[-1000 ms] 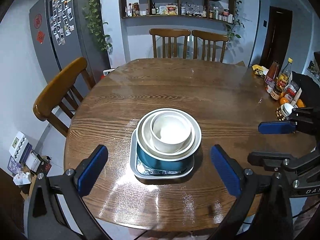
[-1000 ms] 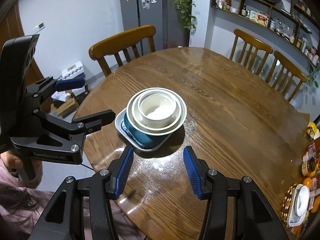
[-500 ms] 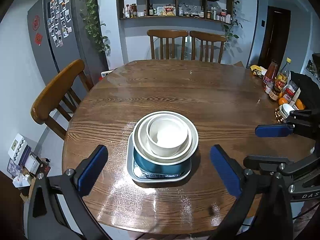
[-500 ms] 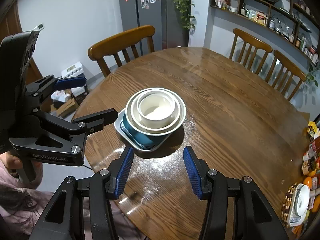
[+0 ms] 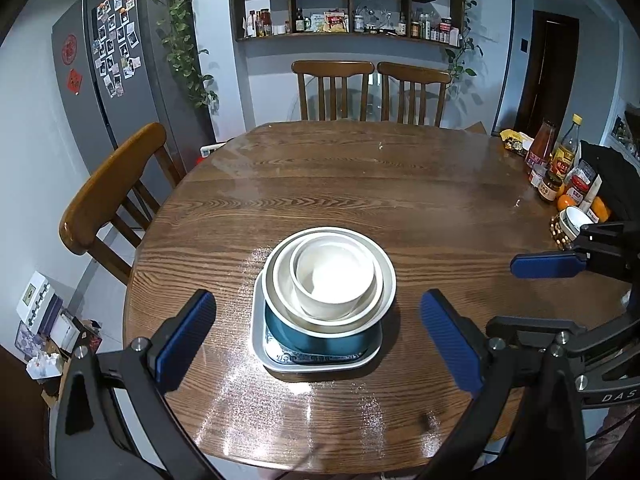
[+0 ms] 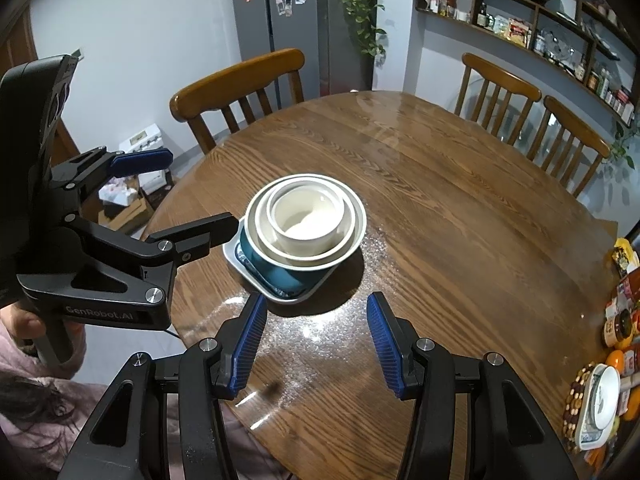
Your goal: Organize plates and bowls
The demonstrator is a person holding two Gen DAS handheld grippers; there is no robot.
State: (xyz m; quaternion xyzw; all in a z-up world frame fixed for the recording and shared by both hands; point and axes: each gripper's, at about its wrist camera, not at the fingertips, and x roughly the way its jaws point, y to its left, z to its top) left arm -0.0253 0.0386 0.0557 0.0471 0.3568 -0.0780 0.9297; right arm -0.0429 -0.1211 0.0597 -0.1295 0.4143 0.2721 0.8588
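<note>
A stack of dishes is seen a little below the centre of the left wrist view, on the round wooden table (image 5: 360, 184). At the bottom of the stack a square white plate (image 5: 280, 362) with a blue pattern is placed. A dark teal bowl (image 5: 320, 342) stands on it, then a wide grey-white bowl (image 5: 384, 280), then a cream bowl (image 5: 282, 280), and the small cream bowl (image 5: 334, 280) is nested on top.

The left gripper (image 5: 316, 344) is held with its blue pads spread wide apart, one at the lower left and one at the lower right of the frame; nothing is held between them, and the stack is seen between and just beyond them. In the right wrist view the right gripper (image 6: 314, 344) is also opened, empty, at the bottom centre of the frame, with the stack beyond it, near the table edge. The left gripper is visible there at the left side of the frame, apart from the dishes.

Bottles and jars (image 5: 560, 168) are grouped at the right edge of the left wrist view. Wooden chairs (image 5: 372, 88) are placed around the table.
</note>
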